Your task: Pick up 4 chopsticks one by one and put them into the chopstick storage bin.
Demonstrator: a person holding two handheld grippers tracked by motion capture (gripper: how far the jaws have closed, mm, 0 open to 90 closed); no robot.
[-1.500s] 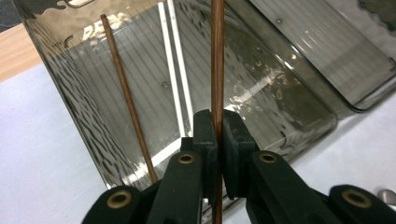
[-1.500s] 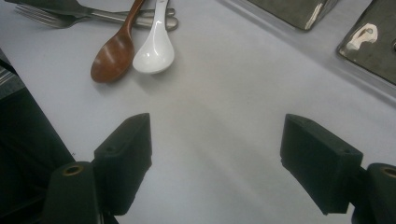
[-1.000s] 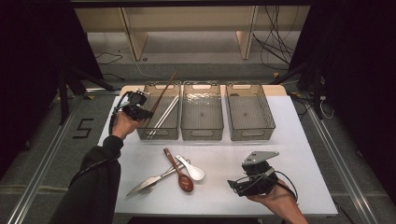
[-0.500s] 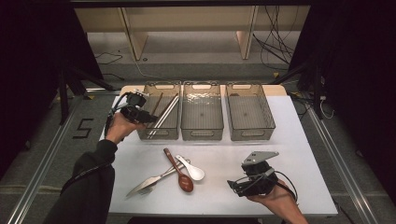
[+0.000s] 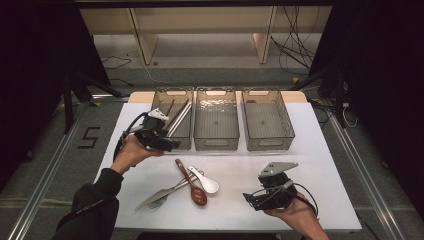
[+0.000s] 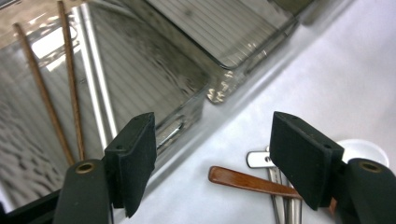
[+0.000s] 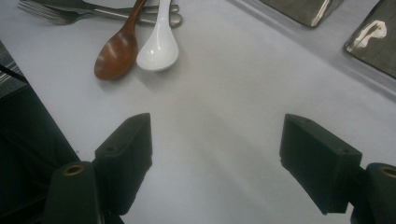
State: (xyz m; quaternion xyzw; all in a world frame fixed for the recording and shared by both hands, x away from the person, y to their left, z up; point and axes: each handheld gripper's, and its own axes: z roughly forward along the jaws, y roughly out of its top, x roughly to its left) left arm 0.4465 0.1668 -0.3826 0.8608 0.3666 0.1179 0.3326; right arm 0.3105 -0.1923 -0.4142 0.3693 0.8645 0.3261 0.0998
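Hovering at the front edge of the leftmost ribbed, smoky-clear bin (image 5: pixel 172 117), the left gripper (image 5: pixel 167 144) has just been opening its jaws; nothing sits between them. Its own view reveals two slim brown chopsticks (image 6: pixel 56 88) and a metal pair in that bin. At five o'clock lie a glossy wooden spoon (image 5: pixel 192 186), white ceramic spoon (image 5: pixel 205 181), and steel fork (image 5: pixel 165 192). The right gripper (image 5: pixel 255 199) rests released, empty.

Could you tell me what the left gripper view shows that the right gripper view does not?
Left gripper view: the chopsticks lying in a clear bin, seen past the left gripper, whose jaws have just been opening with nothing between them. Right gripper view: the fork tines and the wooden spoon's bowl, beyond the open right gripper. Both: the wooden spoon, white spoon and table.
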